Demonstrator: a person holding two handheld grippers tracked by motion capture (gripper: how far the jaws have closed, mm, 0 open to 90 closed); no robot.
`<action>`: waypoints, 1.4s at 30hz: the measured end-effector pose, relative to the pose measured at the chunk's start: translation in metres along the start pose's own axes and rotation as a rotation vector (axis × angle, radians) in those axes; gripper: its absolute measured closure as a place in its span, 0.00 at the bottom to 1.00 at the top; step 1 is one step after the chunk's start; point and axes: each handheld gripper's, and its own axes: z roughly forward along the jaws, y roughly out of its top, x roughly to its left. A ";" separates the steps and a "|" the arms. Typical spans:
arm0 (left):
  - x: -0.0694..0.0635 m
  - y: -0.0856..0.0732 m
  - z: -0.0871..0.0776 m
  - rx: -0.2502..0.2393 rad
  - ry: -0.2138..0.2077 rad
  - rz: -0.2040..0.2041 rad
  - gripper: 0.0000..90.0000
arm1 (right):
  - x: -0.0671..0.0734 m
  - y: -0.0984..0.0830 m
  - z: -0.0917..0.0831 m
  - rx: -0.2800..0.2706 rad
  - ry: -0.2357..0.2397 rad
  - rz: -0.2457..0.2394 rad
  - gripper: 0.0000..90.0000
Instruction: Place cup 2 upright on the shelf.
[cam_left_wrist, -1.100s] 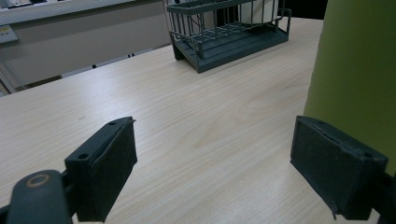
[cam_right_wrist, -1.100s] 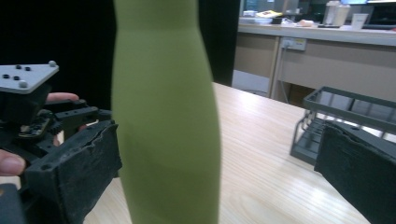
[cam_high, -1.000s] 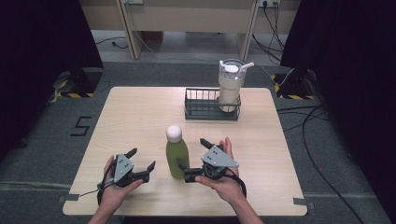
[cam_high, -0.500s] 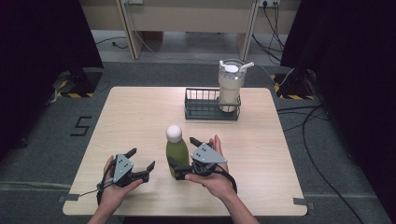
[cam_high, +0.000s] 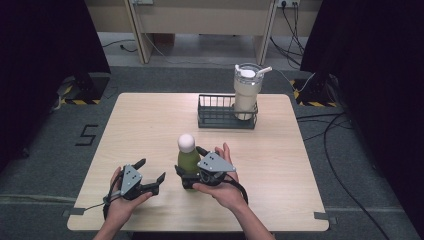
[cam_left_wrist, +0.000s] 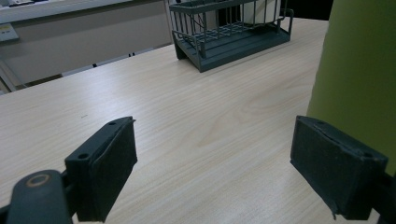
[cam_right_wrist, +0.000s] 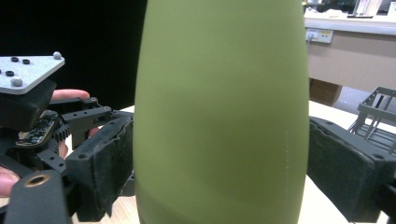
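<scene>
A green bottle (cam_high: 189, 161) with a round white cap (cam_high: 186, 142) stands upright near the table's front edge. My right gripper (cam_high: 189, 163) reaches it from the right, and its jaws have just been closing with the bottle between them. In the right gripper view both pads (cam_right_wrist: 109, 163) lie against the bottle's green sides (cam_right_wrist: 219, 93), so the right gripper (cam_right_wrist: 219, 177) is shut on it. My left gripper (cam_high: 151, 170) rests to the bottle's left, open, nothing between its jaws. In the left gripper view the left gripper (cam_left_wrist: 233, 172) has the bottle (cam_left_wrist: 359, 70) just beyond its right pad.
A dark wire rack (cam_high: 220, 117) stands at the back of the wooden table (cam_high: 150, 120), with a cream tumbler (cam_high: 246, 92) with lid and straw in its right end. My left gripper's grey plate (cam_right_wrist: 28, 70) shows behind the bottle in the right gripper view.
My right gripper has slid left up to the green bottle and its jaws have come in around it. The left gripper has stayed where it was.
</scene>
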 end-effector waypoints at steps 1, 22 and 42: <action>0.000 0.000 0.000 0.001 0.000 0.000 0.15 | 0.000 0.000 0.001 0.001 -0.001 -0.001 0.16; 0.001 0.000 -0.001 0.002 0.001 0.005 0.15 | 0.000 -0.001 0.000 0.009 0.004 -0.006 0.26; 0.002 0.000 -0.001 0.002 0.006 0.003 0.15 | -0.016 0.012 -0.008 -0.028 -0.049 0.008 0.26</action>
